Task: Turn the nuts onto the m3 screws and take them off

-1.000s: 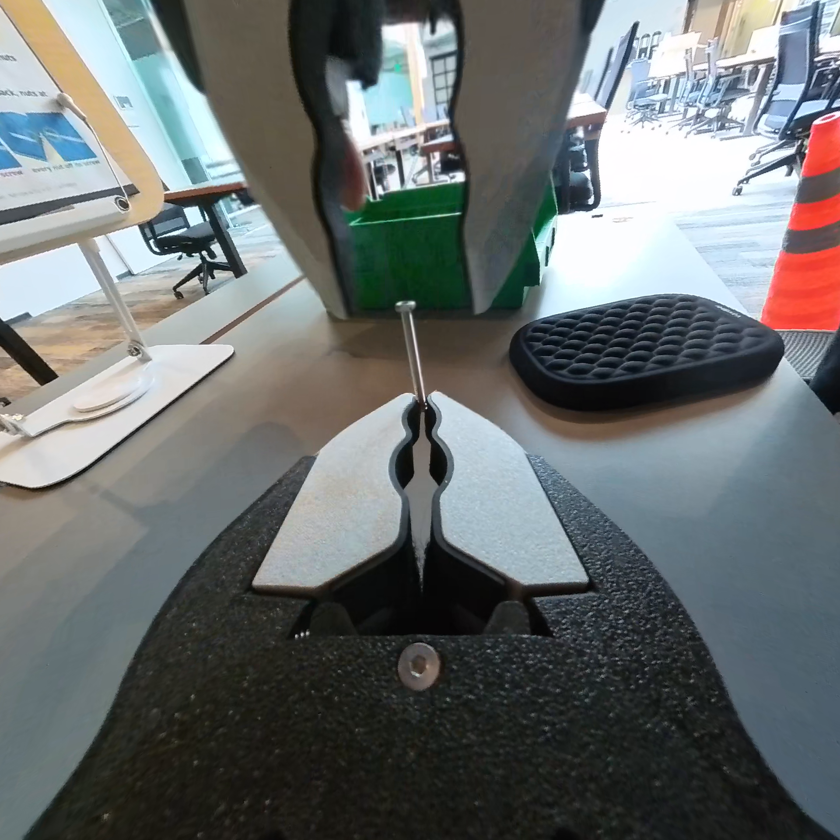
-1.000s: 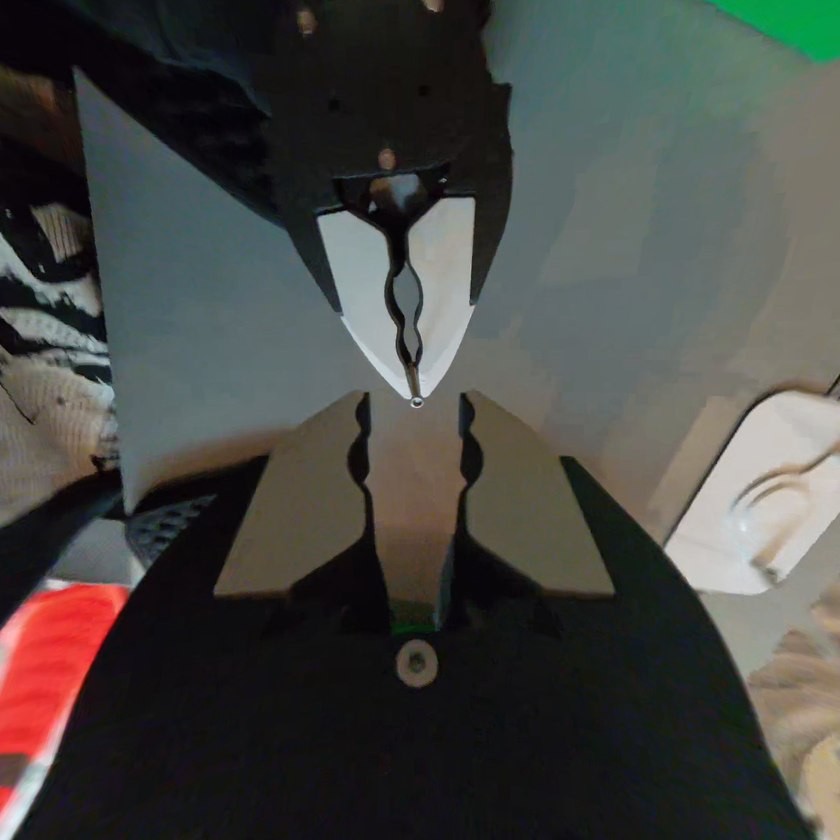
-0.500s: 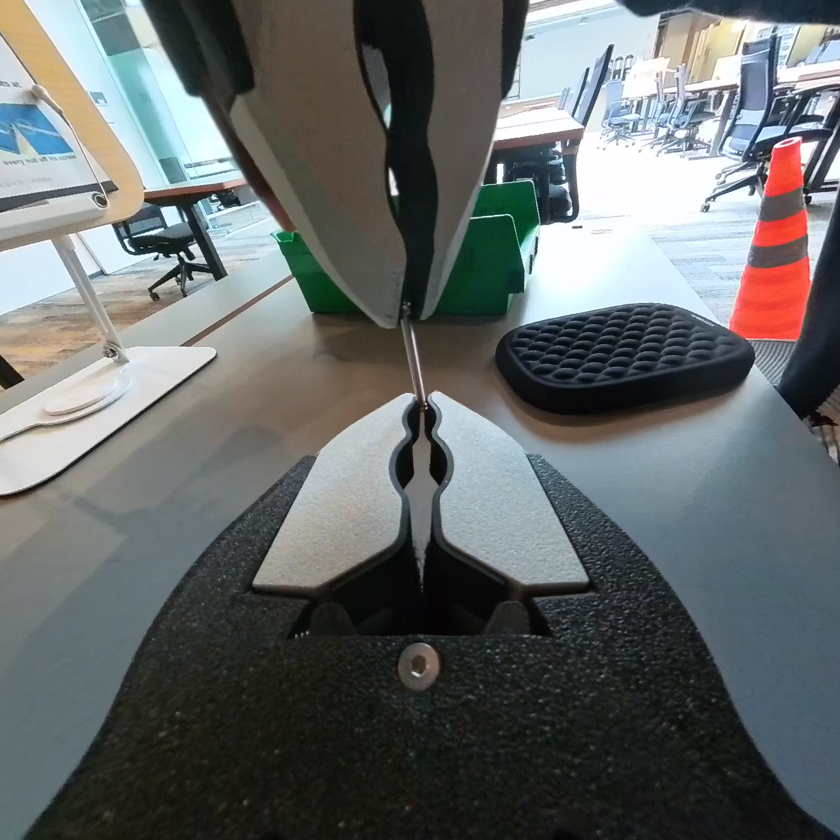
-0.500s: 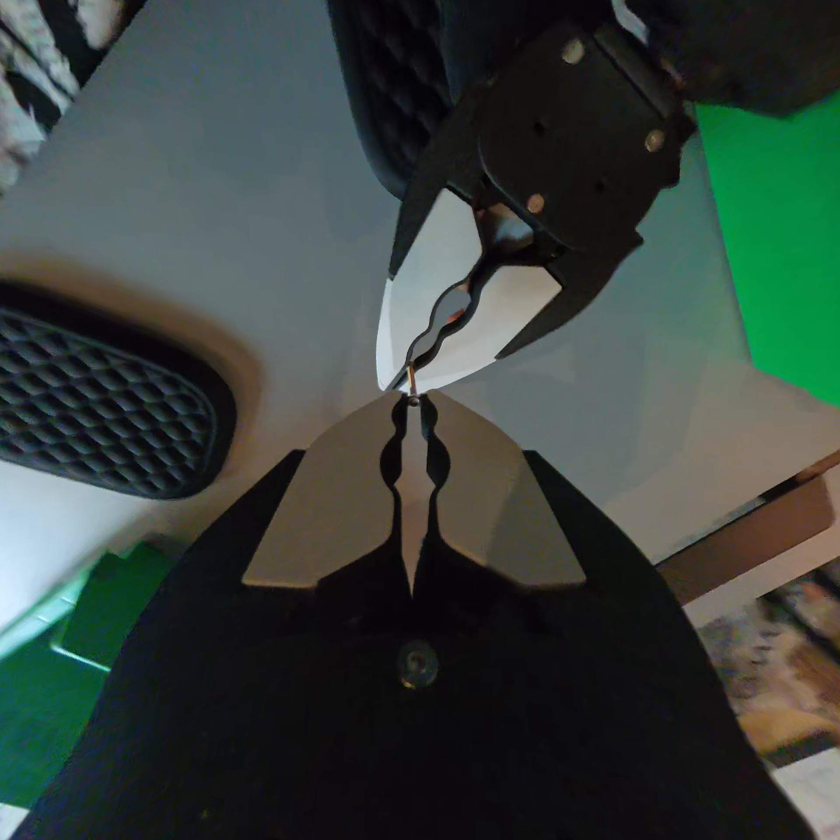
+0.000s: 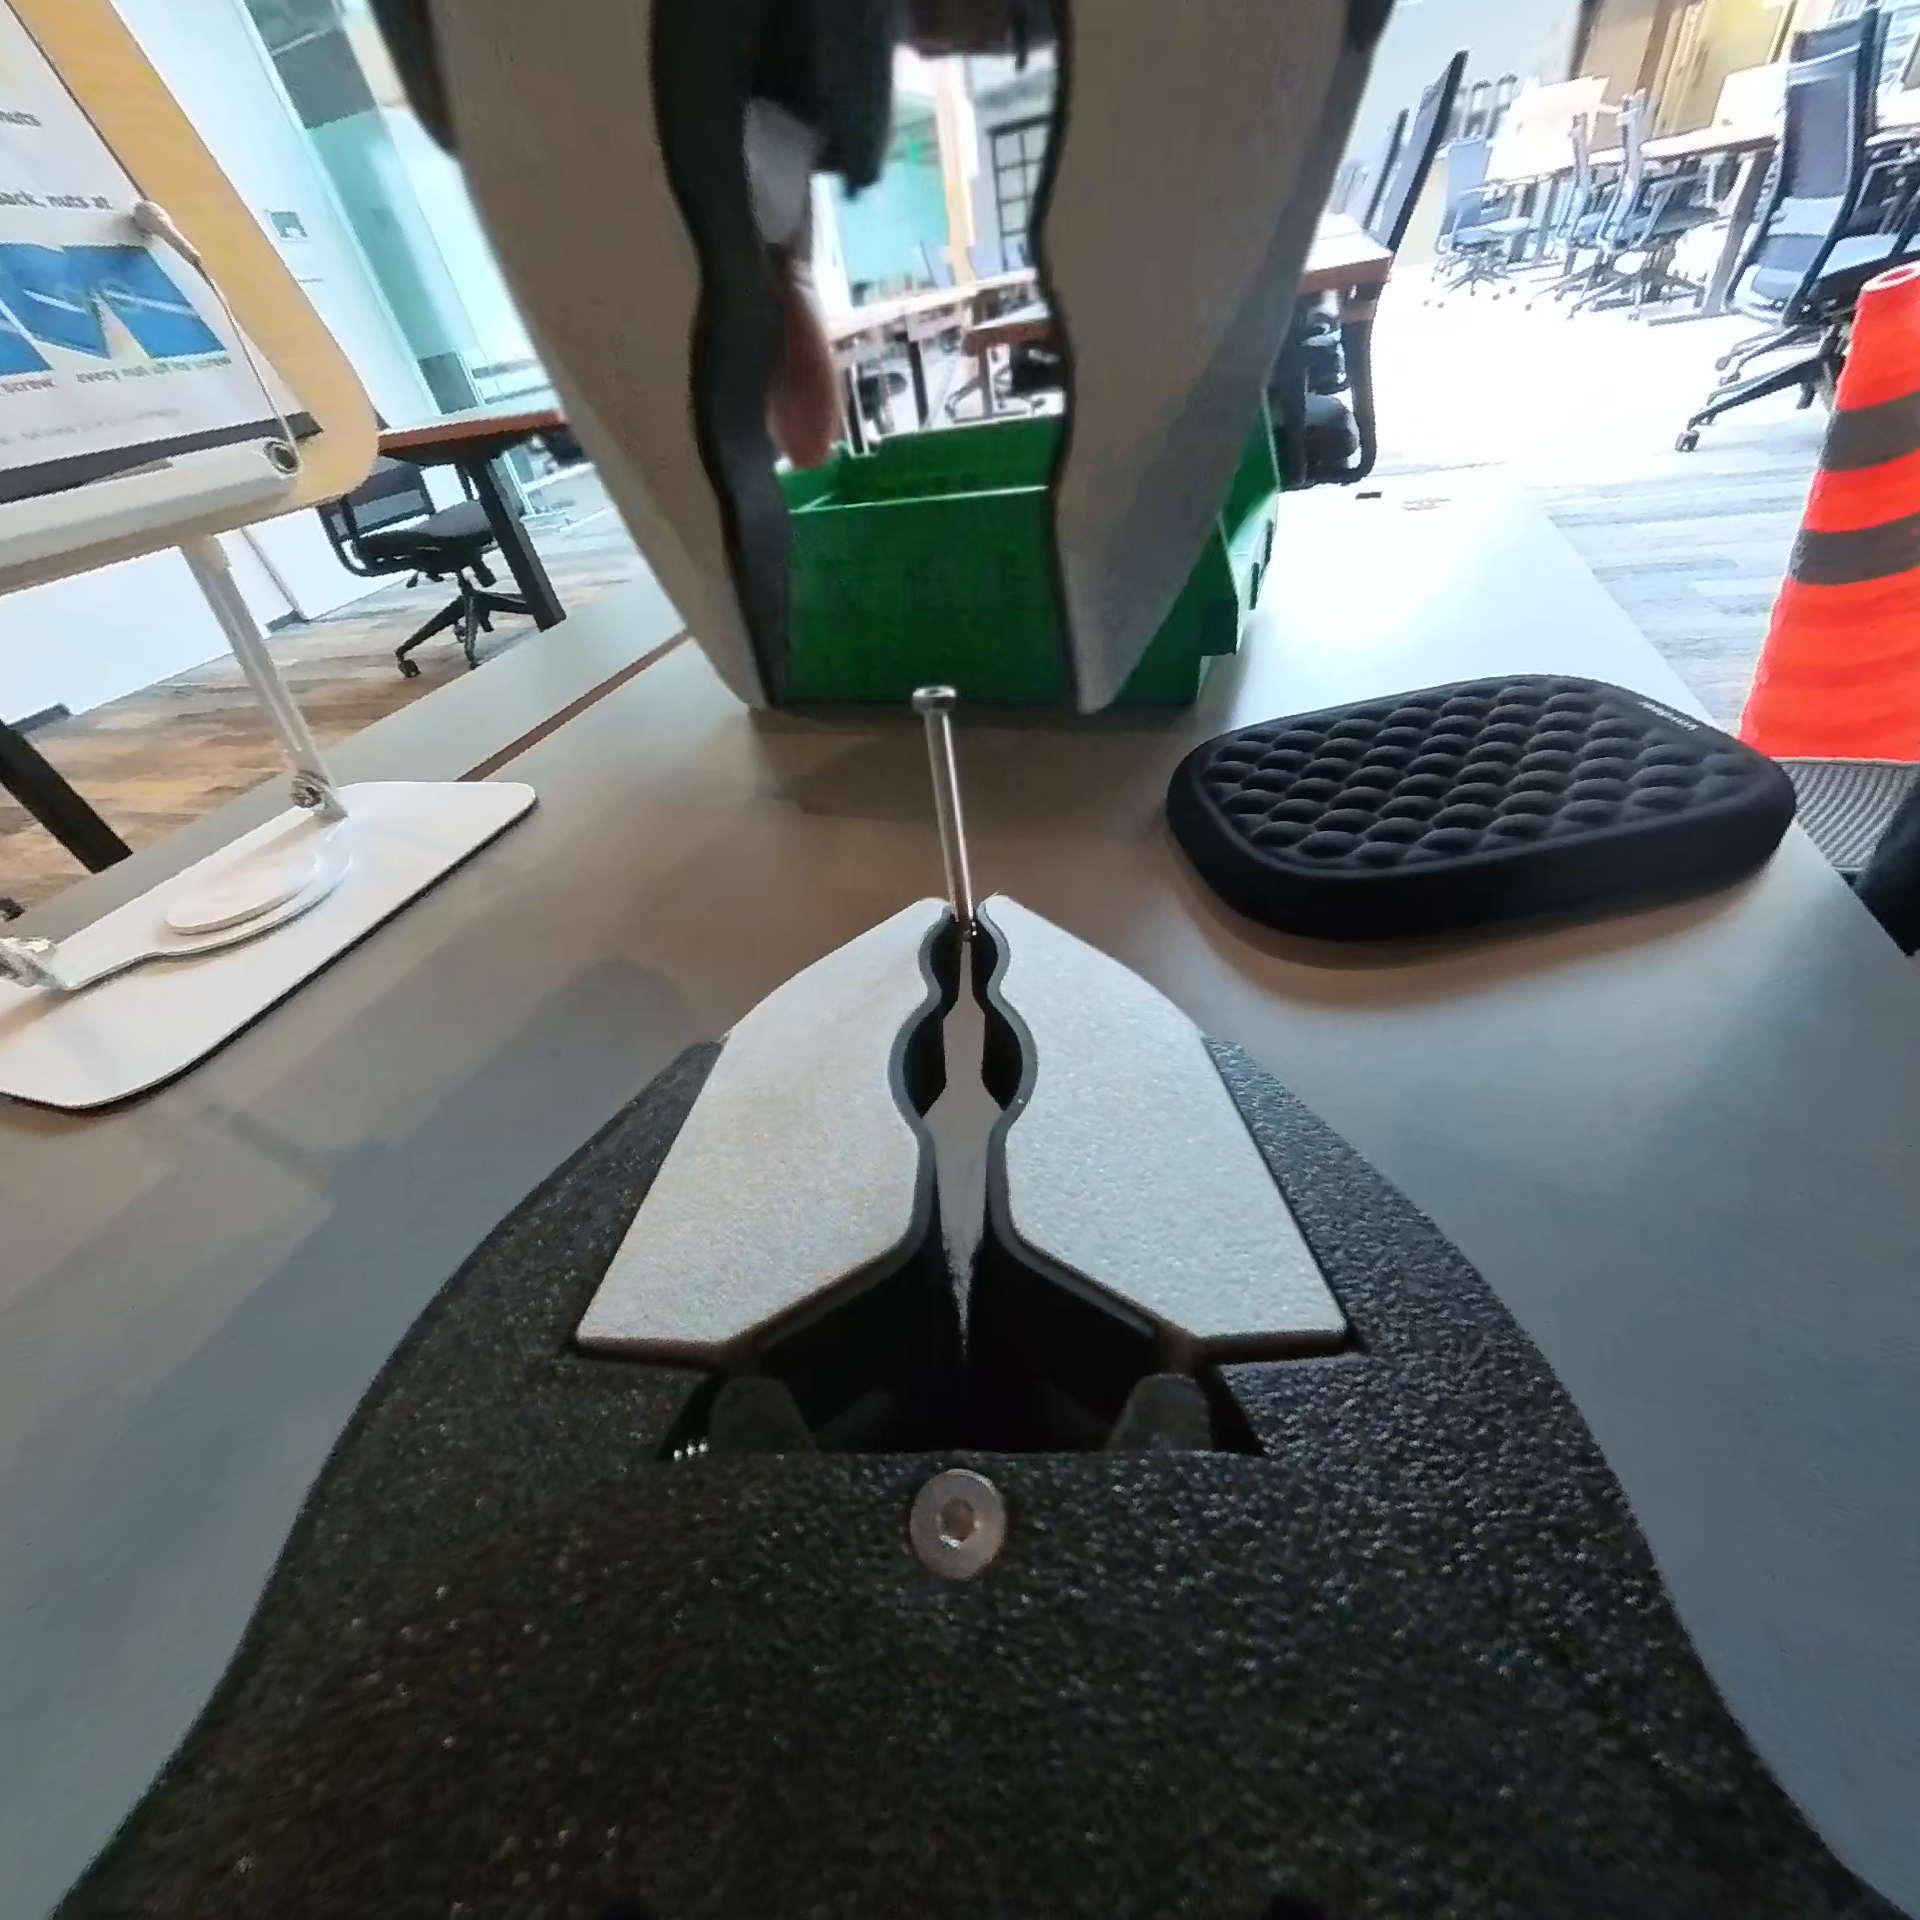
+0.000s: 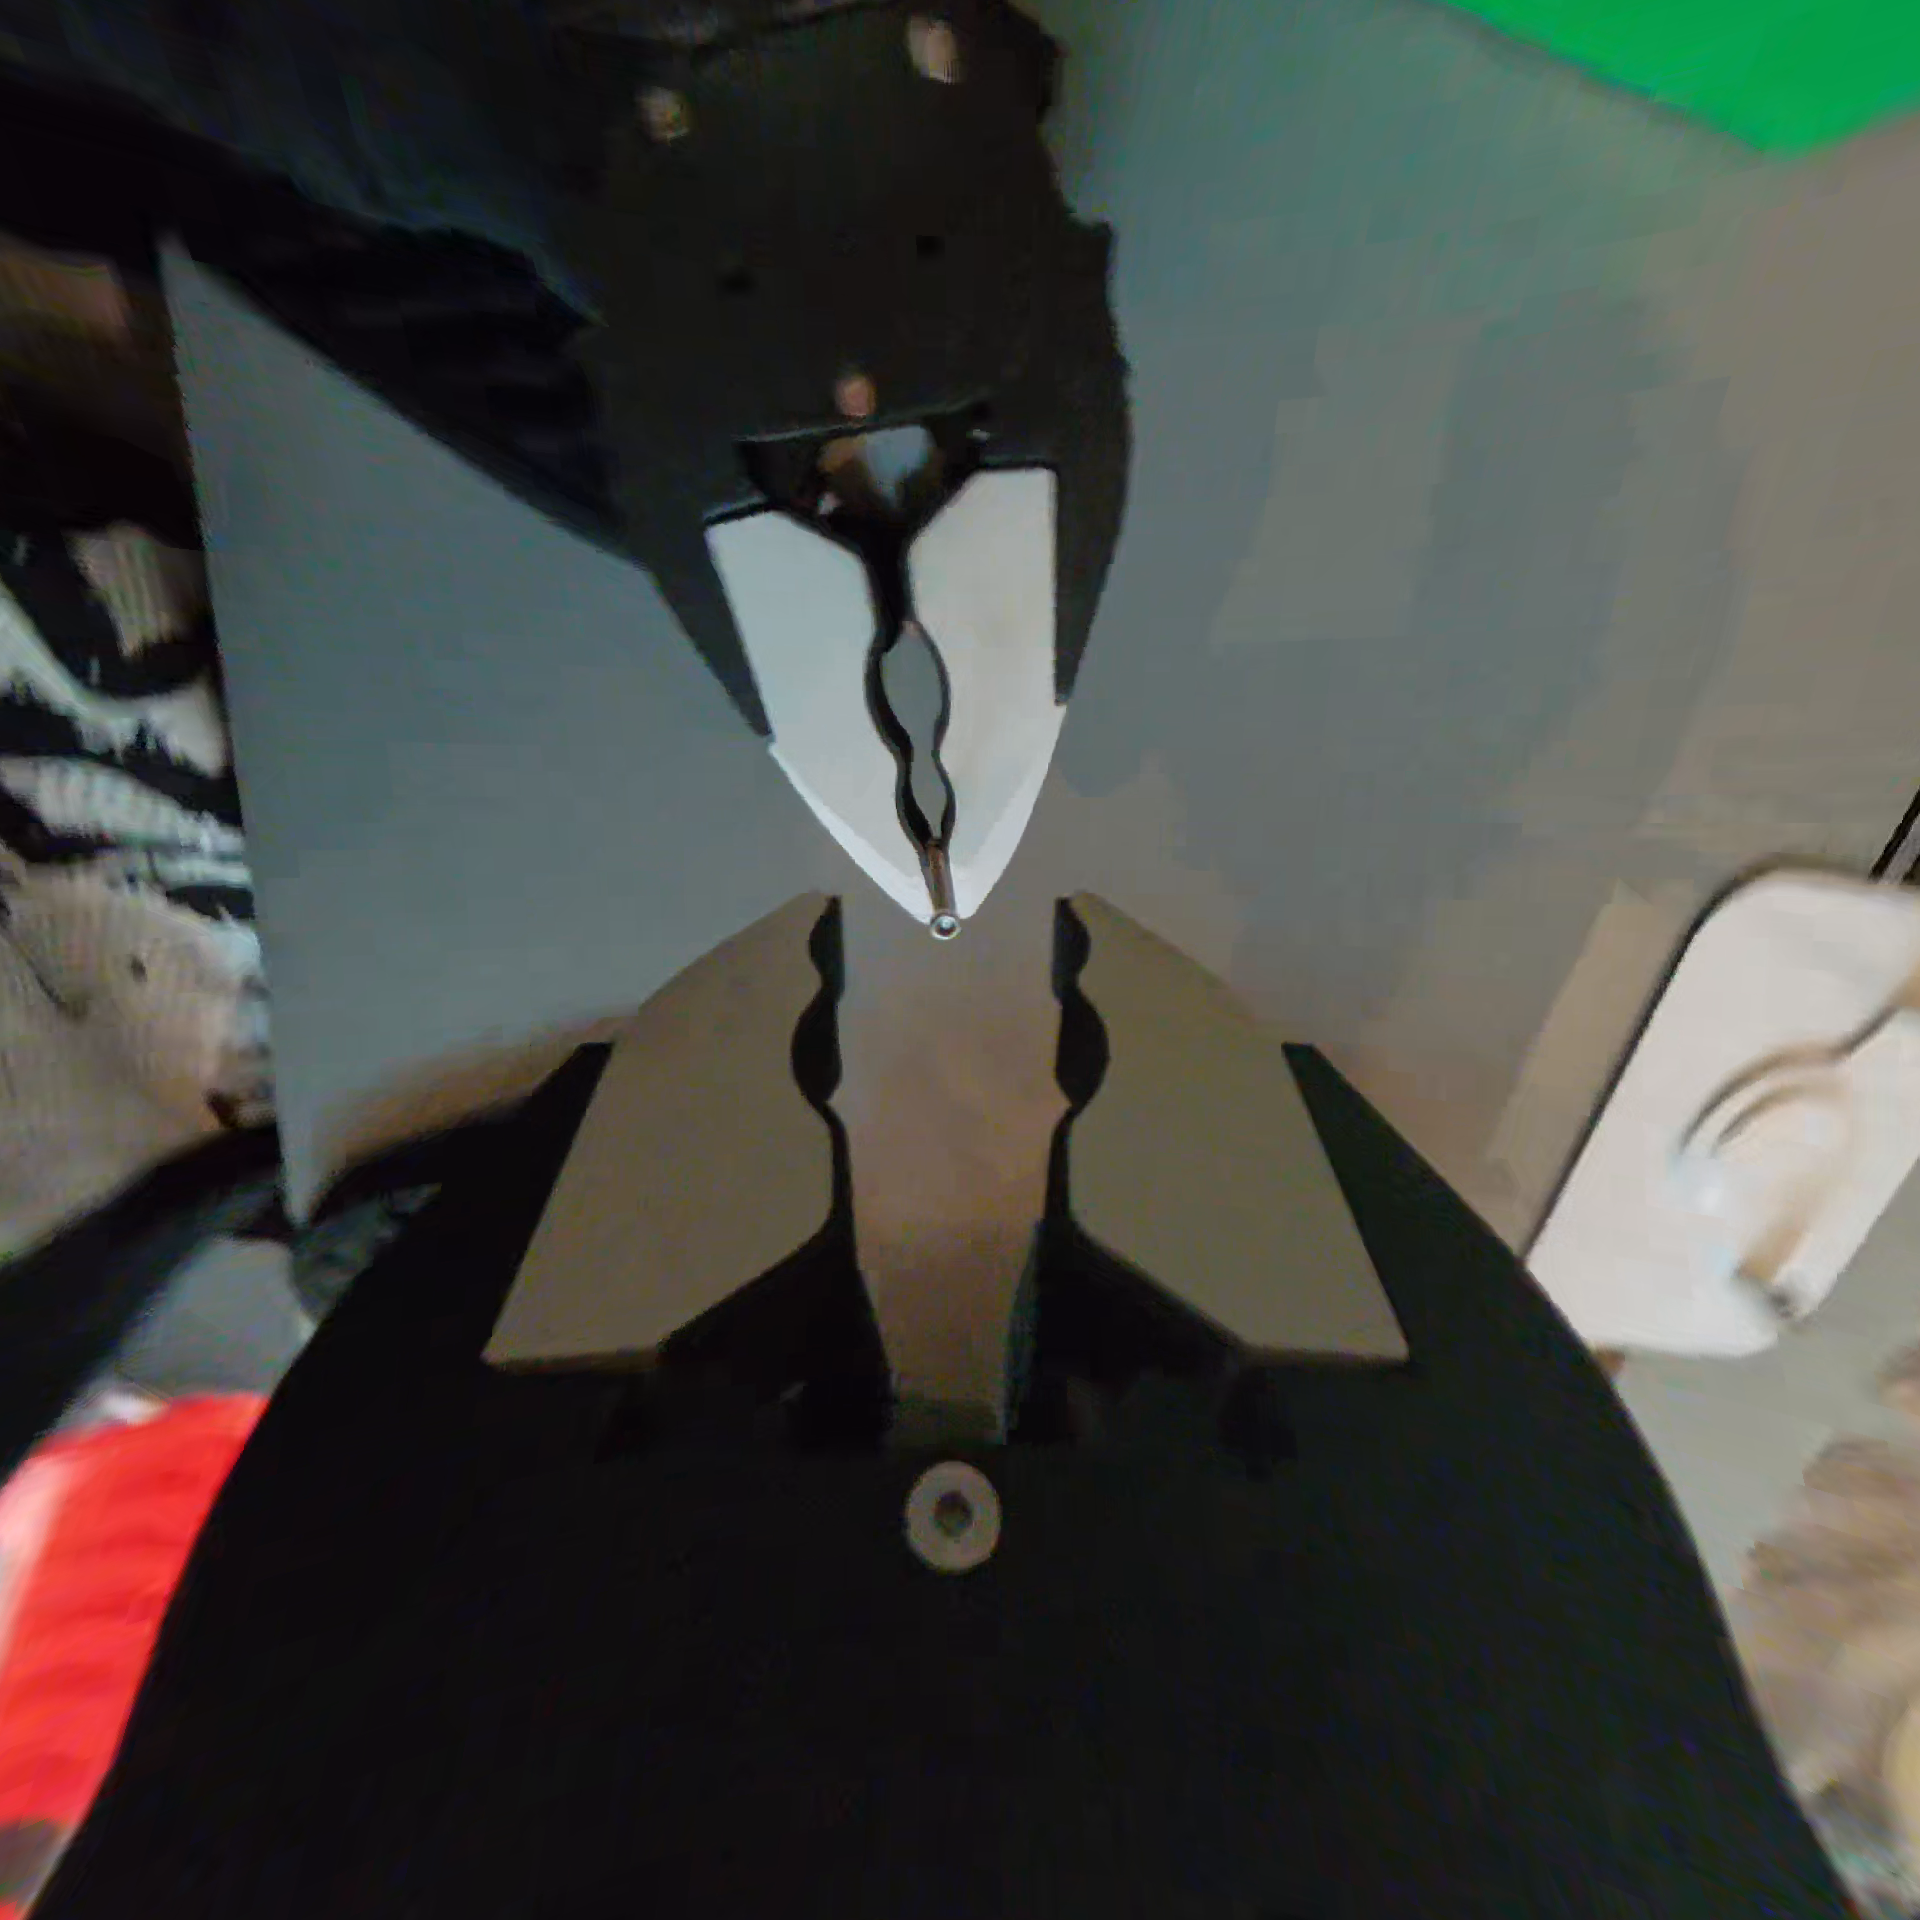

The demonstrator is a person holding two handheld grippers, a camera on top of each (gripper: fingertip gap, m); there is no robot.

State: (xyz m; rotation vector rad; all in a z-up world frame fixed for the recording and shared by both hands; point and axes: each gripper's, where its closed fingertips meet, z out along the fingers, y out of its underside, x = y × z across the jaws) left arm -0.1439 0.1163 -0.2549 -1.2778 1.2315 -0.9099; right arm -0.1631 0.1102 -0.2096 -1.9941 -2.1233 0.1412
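holding item: one m3 screw, slim, silver, clamped at its lower shank between the closed tips of the left claw; long axis runs forward and up out of the claw, nearly in line with the fingers, head at the far end, free in the air above the grey table. facing item: right claw, pointed back at the left one, fingers apart, nothing between them; the screw head lies just short of its opening and near the centre line, seen end-on from the right wrist view. nut: none visible on the shank or in either claw. judgement: the coming move turns on this line-up, head to open gap, axis to axis; the right claw is the nearer free one. also on table: green bin behind, black honeycomb pad to the right, white stand to the left; orange cone at the far right edge.
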